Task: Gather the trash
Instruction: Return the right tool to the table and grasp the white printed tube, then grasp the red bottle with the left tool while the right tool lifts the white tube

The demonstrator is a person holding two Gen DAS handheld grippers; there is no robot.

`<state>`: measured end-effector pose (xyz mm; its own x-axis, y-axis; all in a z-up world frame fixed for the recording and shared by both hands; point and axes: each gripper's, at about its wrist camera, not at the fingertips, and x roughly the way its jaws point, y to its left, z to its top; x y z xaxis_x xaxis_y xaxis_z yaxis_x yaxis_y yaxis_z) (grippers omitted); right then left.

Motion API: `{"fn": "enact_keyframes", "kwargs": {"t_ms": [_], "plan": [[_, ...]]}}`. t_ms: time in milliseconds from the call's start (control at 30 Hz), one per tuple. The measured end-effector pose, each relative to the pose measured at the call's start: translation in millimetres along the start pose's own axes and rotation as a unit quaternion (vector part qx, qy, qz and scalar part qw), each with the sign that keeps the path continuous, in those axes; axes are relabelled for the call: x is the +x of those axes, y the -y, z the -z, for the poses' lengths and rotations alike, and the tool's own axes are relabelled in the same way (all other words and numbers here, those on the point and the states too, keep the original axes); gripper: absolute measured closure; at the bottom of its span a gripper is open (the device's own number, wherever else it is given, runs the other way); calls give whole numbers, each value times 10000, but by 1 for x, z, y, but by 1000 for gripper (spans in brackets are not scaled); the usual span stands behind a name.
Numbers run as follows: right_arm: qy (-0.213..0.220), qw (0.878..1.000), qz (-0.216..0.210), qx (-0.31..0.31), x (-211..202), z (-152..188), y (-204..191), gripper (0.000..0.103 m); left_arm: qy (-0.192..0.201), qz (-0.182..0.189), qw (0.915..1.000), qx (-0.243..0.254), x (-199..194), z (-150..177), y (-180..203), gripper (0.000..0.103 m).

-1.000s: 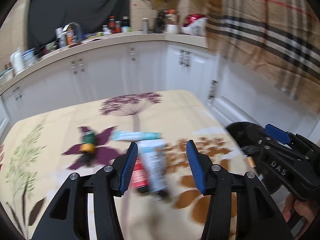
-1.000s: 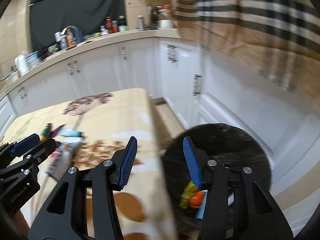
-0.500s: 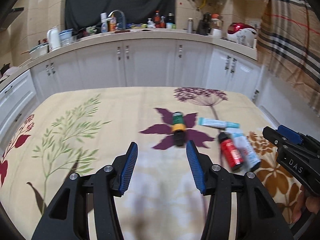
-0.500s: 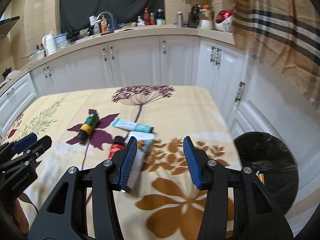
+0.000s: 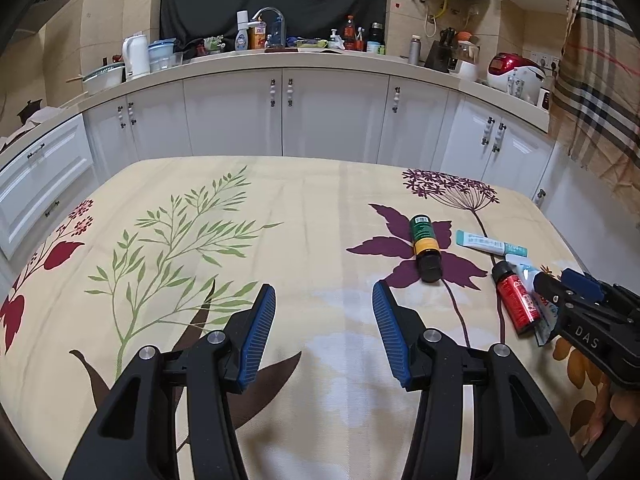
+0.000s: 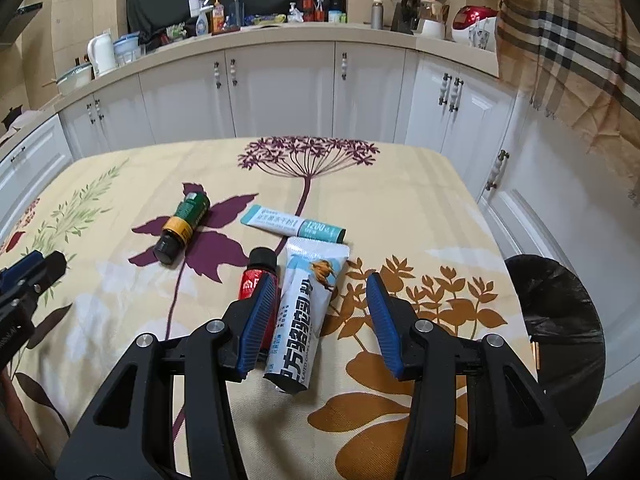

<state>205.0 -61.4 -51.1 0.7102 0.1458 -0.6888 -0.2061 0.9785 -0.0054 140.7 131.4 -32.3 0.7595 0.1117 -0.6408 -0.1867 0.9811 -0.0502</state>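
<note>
Nearest us, the right claw (image 6: 322, 320) stands apart and empty over the white sachet (image 6: 306, 314), the red bottle (image 6: 256, 280) just beside its left pad; the left claw (image 5: 324, 336), likewise apart, hangs over bare table (image 5: 200, 184). We judge this the reach for the next piece: lower, straddle the sachet, clamp, then carry it to the black bin (image 6: 560, 344) off the table's right edge. Farther off lie the green bottle (image 6: 182, 227) and teal packet (image 6: 294, 226), uncollected.

On the table (image 6: 420, 208), the bottle (image 6: 182, 228) lies left of the sachet (image 6: 294, 226); bin (image 6: 560, 340) stands right.
</note>
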Motion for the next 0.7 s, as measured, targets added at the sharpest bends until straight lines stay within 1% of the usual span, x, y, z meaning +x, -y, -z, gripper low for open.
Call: {"fn": "enact_keyframes", "kwargs": {"t_ms": [67,133,200,367,400,600,700], "plan": [[-81,10000,-18,2,3,1,0,66,-17,19,10000,-10,1,0,0,53],[-158,9999,-55,-7,5,2,1,80,-35,50,10000,-11,2,1,1,53],[-210,9997,-115,4,7,3,1,81,-49,83,10000,7,3,2,4,53],[-166,9997,-199,41,2,4,3,85,-81,213,9997,86,2,4,16,53],[-142,9997,-197,50,1,4,4,87,-84,229,9997,98,3,4,19,53],[9,9998,-124,122,-13,6,20,87,-137,453,9986,240,4,4,46,53],[66,9998,-52,180,-19,7,32,88,-148,556,9979,304,3,4,60,50]]}}
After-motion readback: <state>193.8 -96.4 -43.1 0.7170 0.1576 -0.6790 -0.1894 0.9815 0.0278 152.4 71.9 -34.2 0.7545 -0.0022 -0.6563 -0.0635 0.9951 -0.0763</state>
